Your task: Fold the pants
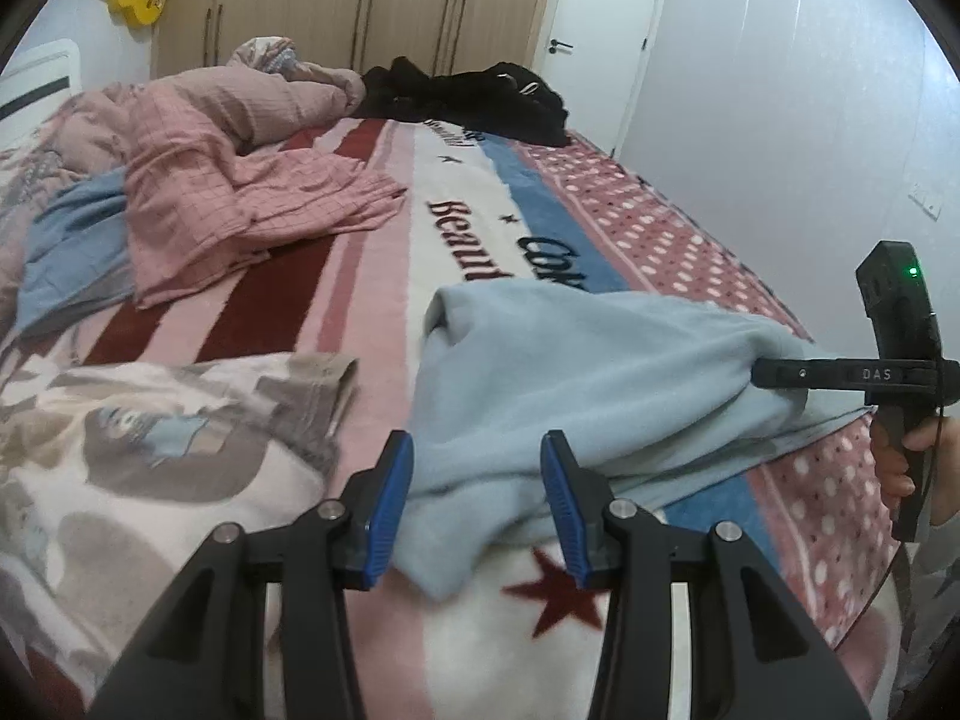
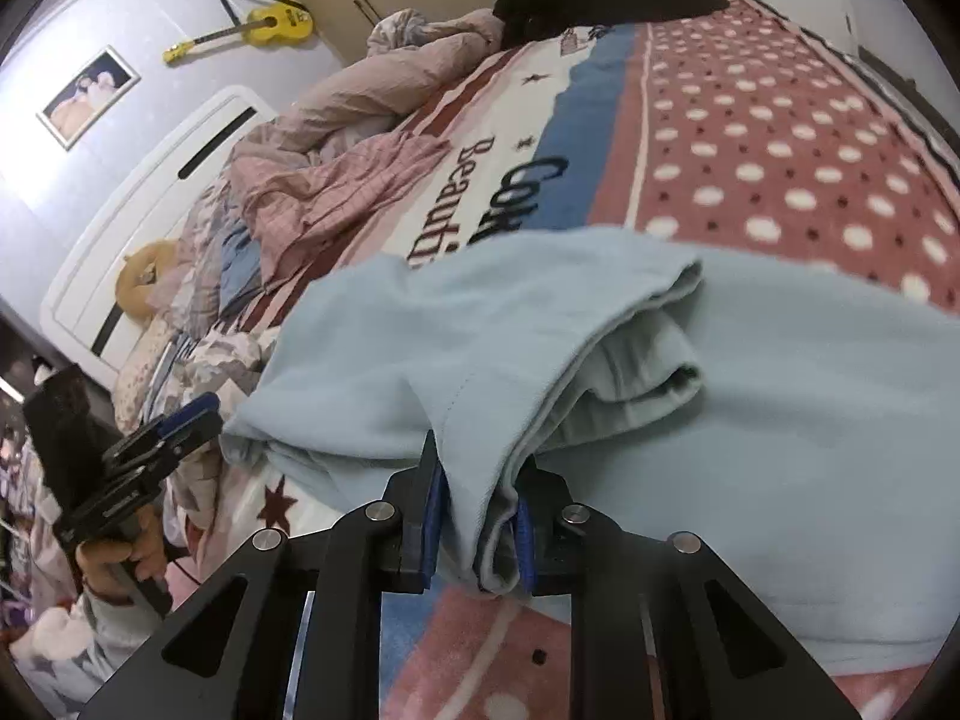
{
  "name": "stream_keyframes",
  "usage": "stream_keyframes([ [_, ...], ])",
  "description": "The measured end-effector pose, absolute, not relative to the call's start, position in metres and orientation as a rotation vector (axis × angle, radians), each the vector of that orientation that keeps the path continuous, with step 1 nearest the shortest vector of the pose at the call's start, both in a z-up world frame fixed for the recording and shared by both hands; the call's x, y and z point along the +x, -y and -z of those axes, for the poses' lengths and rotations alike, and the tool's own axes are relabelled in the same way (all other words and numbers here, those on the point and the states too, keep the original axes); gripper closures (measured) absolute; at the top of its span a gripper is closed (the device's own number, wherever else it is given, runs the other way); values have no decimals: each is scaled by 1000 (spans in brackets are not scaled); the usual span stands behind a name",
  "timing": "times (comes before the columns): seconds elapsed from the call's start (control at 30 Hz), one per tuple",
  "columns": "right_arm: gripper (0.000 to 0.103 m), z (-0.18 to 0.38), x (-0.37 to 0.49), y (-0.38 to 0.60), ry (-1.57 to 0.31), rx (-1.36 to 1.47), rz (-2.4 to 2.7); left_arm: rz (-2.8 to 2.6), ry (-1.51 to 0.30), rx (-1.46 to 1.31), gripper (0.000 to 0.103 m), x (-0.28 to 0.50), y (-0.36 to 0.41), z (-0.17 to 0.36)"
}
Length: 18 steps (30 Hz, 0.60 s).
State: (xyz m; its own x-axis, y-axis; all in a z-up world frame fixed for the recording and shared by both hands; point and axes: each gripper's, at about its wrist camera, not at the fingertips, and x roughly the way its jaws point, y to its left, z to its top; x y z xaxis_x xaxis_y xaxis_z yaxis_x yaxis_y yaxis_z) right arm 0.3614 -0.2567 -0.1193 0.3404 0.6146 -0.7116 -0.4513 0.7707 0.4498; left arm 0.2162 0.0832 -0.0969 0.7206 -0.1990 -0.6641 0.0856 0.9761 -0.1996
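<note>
Pants (image 1: 600, 372): we see the light blue pair lying bunched on the patterned blanket (image 1: 372, 276), near the bed's front edge.
Right gripper (image 2: 477, 531): our blue pads are clamped on a folded edge of the fabric.
Left gripper (image 1: 477, 507): our jaws stand apart just over the near corner, gripping nothing.
Background: pink quilt (image 1: 240, 180), black clothes (image 1: 480, 102), yellow guitar (image 2: 264, 27).

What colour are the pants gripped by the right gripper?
Plain light blue pants, clamped in the right gripper; clearest in the right wrist view.
</note>
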Motion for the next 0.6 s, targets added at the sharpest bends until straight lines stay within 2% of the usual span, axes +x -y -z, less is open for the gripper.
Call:
stream_keyframes([
  [0.17, 89, 121, 377, 270, -1079, 161, -671, 252, -745, -165, 63, 242, -67, 93],
  [0.3, 89, 132, 377, 279, -1122, 177, -670, 285, -830, -103, 63, 259, -46, 111],
  [0.4, 81, 145, 373, 279, -1171, 170, -670, 275, -902, -52, 63, 262, -39, 130],
  [0.43, 75, 143, 371, 280, -1162, 183, -682, 278, -904, -47, 63, 261, -40, 134],
  [0.5, 52, 136, 373, 287, -1128, 234, -690, 288, -899, -59, 63, 260, -42, 136],
  [0.53, 35, 132, 378, 293, -1094, 259, -663, 290, -901, -70, 63, 260, -44, 135],
  [0.57, 30, 130, 383, 297, -1079, 263, -629, 292, -902, -74, 63, 260, -45, 135],
  [0.6, 30, 130, 392, 301, -1083, 269, -581, 292, -902, -74, 63, 259, -46, 135],
])
